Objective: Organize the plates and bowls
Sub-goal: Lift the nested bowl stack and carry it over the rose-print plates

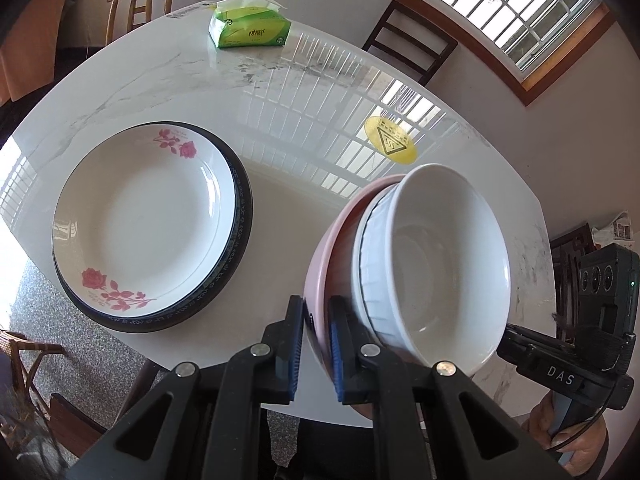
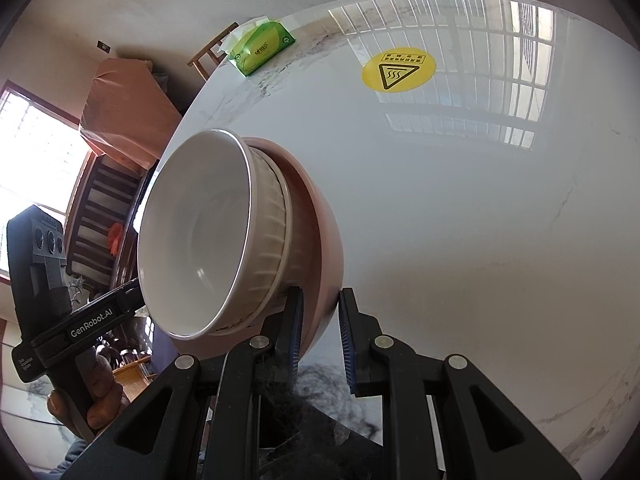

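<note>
Three nested bowls sit at the table's near edge: a pink bowl [image 1: 320, 272] [image 2: 324, 240] outermost, a ribbed white bowl [image 1: 374, 292] [image 2: 272, 248] inside it, and a smooth white bowl [image 1: 448, 264] [image 2: 196, 232] innermost. My left gripper [image 1: 316, 352] is shut on the pink rim from one side. My right gripper [image 2: 320, 336] is shut on the same rim from the opposite side. I cannot tell whether the stack touches the table. Left of the bowls, a white rose-patterned plate [image 1: 140, 220] lies on a dark blue-rimmed plate [image 1: 240, 240].
The white marble table [image 1: 300, 100] [image 2: 460, 200] carries a green tissue pack [image 1: 250, 26] [image 2: 262, 48] at its far edge and a yellow warning sticker [image 1: 391, 145] [image 2: 399, 69]. Wooden chairs [image 1: 140, 4] stand around it. A hand [image 2: 96, 396] holds the left gripper's handle.
</note>
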